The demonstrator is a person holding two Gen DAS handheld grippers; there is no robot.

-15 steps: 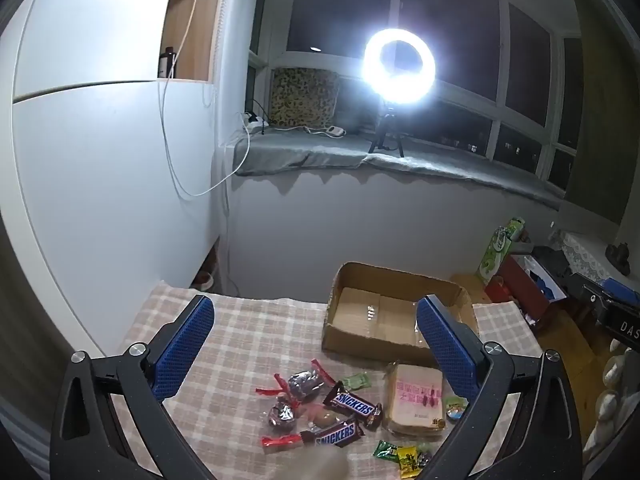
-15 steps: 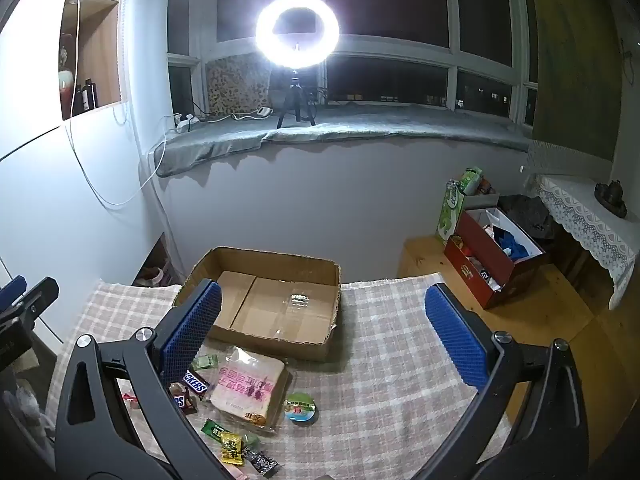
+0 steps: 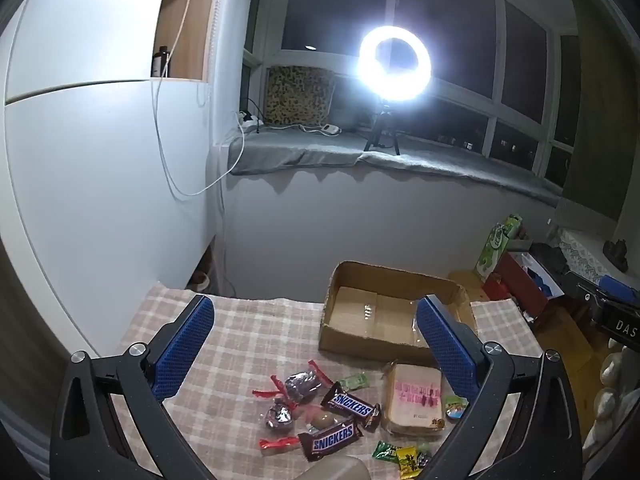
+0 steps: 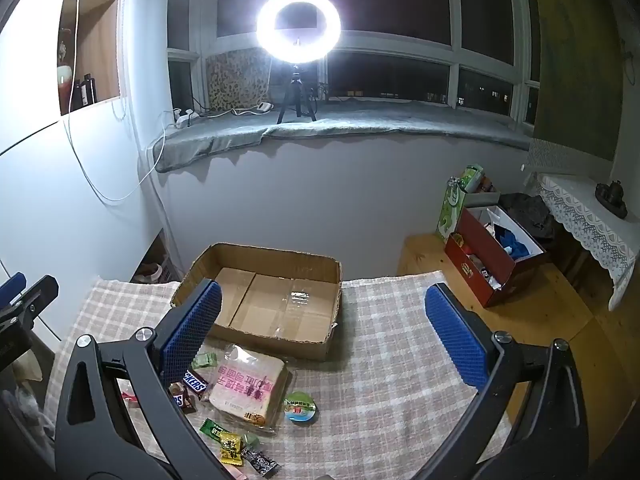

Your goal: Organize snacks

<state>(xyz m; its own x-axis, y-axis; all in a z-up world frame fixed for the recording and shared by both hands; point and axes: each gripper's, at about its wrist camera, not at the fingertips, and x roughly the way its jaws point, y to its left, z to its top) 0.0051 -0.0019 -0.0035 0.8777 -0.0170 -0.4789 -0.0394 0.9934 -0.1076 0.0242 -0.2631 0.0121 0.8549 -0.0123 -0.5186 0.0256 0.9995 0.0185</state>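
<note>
An empty open cardboard box (image 3: 384,320) (image 4: 272,304) sits at the far side of the checked tablecloth (image 3: 248,332) (image 4: 384,364). In front of it lies a pile of snacks: two Snickers bars (image 3: 344,400) (image 3: 328,440), a wrapped bread slice (image 3: 414,394) (image 4: 244,388), foil-wrapped candies (image 3: 300,384), a small round cup (image 4: 299,407) and small green and yellow sachets (image 3: 400,454) (image 4: 228,440). My left gripper (image 3: 316,344) is open and empty above the pile. My right gripper (image 4: 324,336) is open and empty, above the cloth right of the pile.
The table stands against a grey wall under a window ledge with a bright ring light (image 3: 394,64) (image 4: 298,24). A red box (image 4: 488,256) and a green bag (image 4: 456,200) sit on the wooden floor to the right. A white cabinet (image 3: 80,160) is on the left.
Both grippers have shifted very slightly; the view is almost the same. Nothing was picked up or moved.
</note>
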